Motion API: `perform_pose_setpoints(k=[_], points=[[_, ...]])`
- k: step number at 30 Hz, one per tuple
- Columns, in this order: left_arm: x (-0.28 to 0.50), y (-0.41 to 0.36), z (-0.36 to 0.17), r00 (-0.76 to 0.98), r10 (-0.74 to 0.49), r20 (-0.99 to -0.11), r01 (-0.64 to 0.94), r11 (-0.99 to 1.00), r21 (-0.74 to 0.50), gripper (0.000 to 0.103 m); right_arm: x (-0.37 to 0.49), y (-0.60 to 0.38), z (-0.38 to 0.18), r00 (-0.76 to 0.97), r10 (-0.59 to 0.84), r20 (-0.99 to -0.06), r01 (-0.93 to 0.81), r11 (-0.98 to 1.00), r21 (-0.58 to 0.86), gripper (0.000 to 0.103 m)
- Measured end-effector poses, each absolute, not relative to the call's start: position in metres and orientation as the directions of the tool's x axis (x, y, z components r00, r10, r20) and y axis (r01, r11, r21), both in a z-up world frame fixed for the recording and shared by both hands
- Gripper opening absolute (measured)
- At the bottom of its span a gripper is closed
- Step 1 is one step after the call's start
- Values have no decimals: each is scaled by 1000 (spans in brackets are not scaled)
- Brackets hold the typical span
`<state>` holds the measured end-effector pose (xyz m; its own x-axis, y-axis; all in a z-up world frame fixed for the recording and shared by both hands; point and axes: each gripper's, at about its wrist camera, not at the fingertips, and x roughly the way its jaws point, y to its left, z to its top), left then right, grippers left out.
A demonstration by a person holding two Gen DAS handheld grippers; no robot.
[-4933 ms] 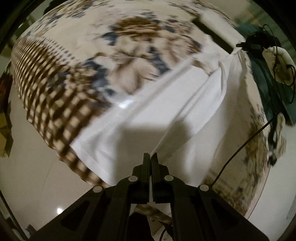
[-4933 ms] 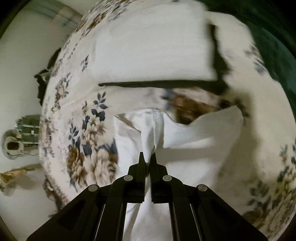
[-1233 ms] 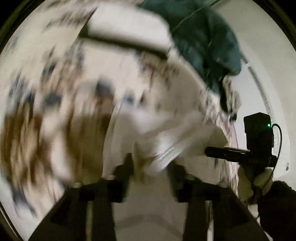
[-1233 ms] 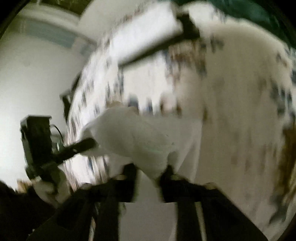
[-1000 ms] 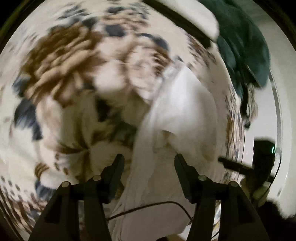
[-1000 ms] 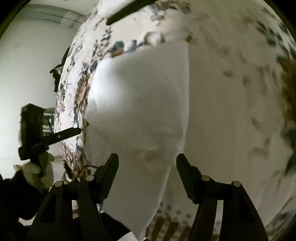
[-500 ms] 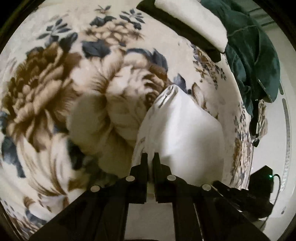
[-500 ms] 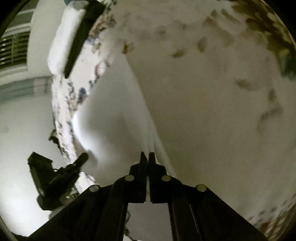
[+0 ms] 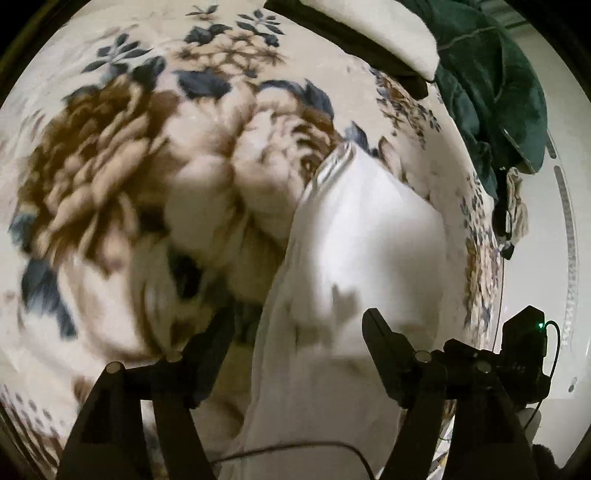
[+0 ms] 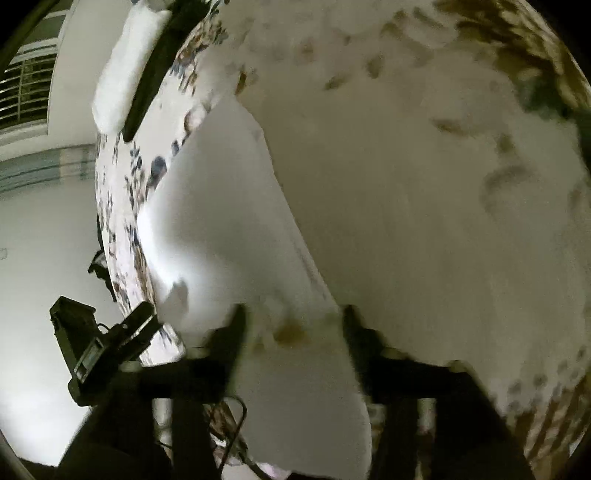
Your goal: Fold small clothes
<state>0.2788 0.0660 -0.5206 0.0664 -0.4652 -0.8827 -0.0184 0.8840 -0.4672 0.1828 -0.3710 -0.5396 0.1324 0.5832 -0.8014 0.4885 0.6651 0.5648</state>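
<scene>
A white garment [image 9: 354,258] lies folded into a narrow, elongated bundle on a floral bedspread [image 9: 122,177], near the spread's right-hand edge as the left wrist view shows it. The left gripper [image 9: 299,325] hovers over the garment's near end with its fingers spread wide apart and nothing between them; a thin black cable [image 9: 295,448] trails across the cloth just below. To the right in the same view, the right gripper [image 9: 480,354] sits low beside the garment, a green light glowing on its housing. Toward the far edge of the bedspread, a white pillow [image 9: 388,26] rests on a dark slab, with a dark green blanket [image 9: 498,74] heaped beside it at the far right corner.

In the right wrist view, the left gripper [image 10: 107,339] appears at the left, off the edge of the bedspread [image 10: 424,184]. The garment [image 10: 221,229] stretches away from the camera along that edge. The right gripper [image 10: 291,321], blurred, stands wide open above the garment's near end, holding nothing. The pillow [image 10: 118,74] shows at the far upper left.
</scene>
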Motion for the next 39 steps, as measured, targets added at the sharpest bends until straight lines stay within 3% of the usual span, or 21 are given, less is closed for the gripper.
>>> perform_pose_setpoints(k=[7,14,20,23,24,25,26,27,30,36,39], points=[[185,102,-521,32,-484,-874,-123,866,-484,70,94,-360,-529,26,607,-794,469,694,547,64],[111,108,-565,-96,-443,-891,-178,889,-423,70,22,-348,-560,-39,620,-784,505,689,519,64],[96,84,-575,-72,-374,-925,-71,927,-369,68,0,-330,-589,-4,668,-744,566,615,549,64],[91,71,-567,-58,-397,-916,-25,918,-396,67,-4,-321,-596,11,700,-714,582,576,574,56],[89,68,-564,-59,-413,-909,-12,911,-413,52,-4,-316,-598,8,707,-707,584,571,578,55],[87,65,-563,-63,-409,-910,-3,912,-410,23,-6,-313,-599,6,714,-700,582,567,583,55],[85,64,-563,-67,-409,-910,0,912,-410,9,-6,-309,-600,-1,714,-700,579,571,582,48],[84,64,-563,-68,-432,-899,-13,902,-432,9,-5,-303,-601,-13,710,-704,573,582,577,34],[84,67,-554,-46,-463,-885,-43,886,-461,8,-6,-297,-596,-11,713,-701,556,587,588,11],[83,87,-525,0,-566,-824,-112,819,-563,7,-1,-293,-557,40,719,-693,517,579,630,7],[97,98,-506,60,-671,-739,-209,716,-667,7,14,-301,-525,92,721,-687,490,568,661,7]])
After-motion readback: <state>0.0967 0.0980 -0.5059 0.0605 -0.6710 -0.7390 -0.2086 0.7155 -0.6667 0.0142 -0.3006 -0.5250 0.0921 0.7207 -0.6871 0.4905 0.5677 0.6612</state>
